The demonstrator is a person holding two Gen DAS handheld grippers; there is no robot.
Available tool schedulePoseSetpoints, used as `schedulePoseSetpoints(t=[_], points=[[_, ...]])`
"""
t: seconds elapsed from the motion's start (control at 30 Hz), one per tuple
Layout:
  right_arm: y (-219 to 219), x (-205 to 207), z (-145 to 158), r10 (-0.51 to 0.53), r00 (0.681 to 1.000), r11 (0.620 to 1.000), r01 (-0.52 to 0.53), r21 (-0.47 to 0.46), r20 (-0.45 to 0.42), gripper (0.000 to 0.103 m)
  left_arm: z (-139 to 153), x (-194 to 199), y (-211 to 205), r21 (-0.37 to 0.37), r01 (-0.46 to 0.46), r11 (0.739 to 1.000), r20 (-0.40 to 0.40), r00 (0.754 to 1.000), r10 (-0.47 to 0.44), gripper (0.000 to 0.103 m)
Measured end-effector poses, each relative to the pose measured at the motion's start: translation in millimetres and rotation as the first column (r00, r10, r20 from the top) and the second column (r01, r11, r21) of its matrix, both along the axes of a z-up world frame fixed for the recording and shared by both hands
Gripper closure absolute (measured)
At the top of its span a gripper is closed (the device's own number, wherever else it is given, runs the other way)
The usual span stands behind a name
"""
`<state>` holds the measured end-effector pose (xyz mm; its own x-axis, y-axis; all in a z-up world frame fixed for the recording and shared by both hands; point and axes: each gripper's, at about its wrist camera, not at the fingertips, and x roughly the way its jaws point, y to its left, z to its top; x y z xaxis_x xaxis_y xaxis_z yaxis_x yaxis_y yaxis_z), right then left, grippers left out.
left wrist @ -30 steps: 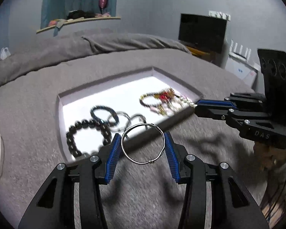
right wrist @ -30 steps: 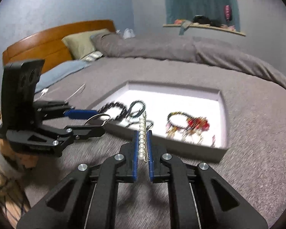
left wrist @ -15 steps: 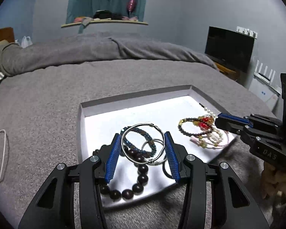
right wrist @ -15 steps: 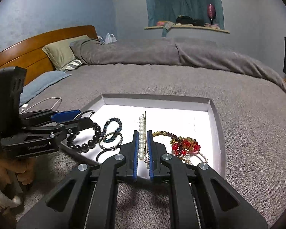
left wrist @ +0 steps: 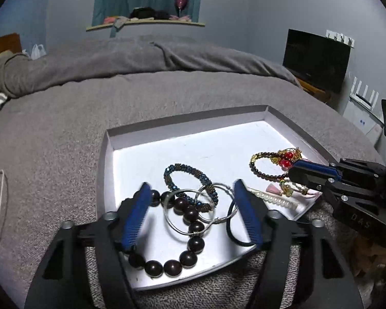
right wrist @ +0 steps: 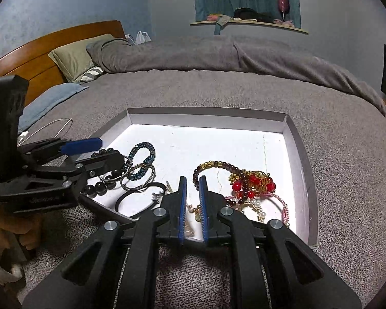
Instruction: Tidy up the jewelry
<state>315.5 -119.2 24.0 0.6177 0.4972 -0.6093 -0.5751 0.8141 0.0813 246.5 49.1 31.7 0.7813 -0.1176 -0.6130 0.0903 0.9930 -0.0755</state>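
Jaws apart on both grippers, over tray near edge

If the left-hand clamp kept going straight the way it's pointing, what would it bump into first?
Probably the thin silver hoop lying over the dark bead bracelet in the white tray. It sits right between the left gripper's open fingers, though depth is hard to judge.

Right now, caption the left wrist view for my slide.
Open left gripper over a white tray of bracelets, a silver hoop lying between its fingers.
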Motion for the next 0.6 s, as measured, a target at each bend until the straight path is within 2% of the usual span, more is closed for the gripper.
schedulePoseSetpoints(t=[0.03, 0.1, 0.17, 0.2, 0.33, 0.47, 0.6], points=[[-0.7, -1.3, 0.7, 0.000, 1.000, 1.000, 0.000, 0.003, 0.004, 0.080, 1.2, -1.8, -0.4, 0.004, -0.002, 1.000, 0.009, 1.000, 0.002, 0.023], [-3.6, -6.0, 3.5, 0.001, 1.000, 1.000, -0.001, 0.018, 0.024, 0.061, 3.0, -6.2, -0.6, 0.005, -0.005, 1.000, 0.020, 1.000, 0.005, 0.019], [-7.4, -10.9, 5.8, 0.002, 0.999, 1.000, -0.003, 0.028, 0.045, 0.057, 4.9, -12.2, 0.2, 0.005, -0.017, 1.000, 0.043, 0.999, 0.017, 0.009], [-9.5, -15.2, 6.9, 0.002, 0.998, 1.000, -0.003, 0.026, 0.060, 0.050, 6.1, -15.2, 0.6, 0.006, -0.026, 1.000, 0.057, 0.998, 0.025, 0.009], [-21.5, -26.9, 9.1, -0.006, 0.996, 0.999, 0.002, 0.047, 0.087, 0.041, 11.1, -30.0, 2.9, -0.020, -0.048, 0.999, 0.099, 0.994, 0.050, 0.007], [-33.4, -40.7, 13.7, -0.019, 0.993, 0.997, 0.010, 0.073, 0.118, 0.028, 11.2, -46.9, 2.8, -0.040, -0.054, 0.998, 0.111, 0.992, 0.058, 0.007], [-43.8, -57.5, 19.9, -0.035, 0.987, 0.994, 0.018, 0.109, 0.154, 0.019, 9.0, -63.6, -6.1, -0.002, -0.057, 0.998, 0.124, 0.991, 0.057, 0.006]])
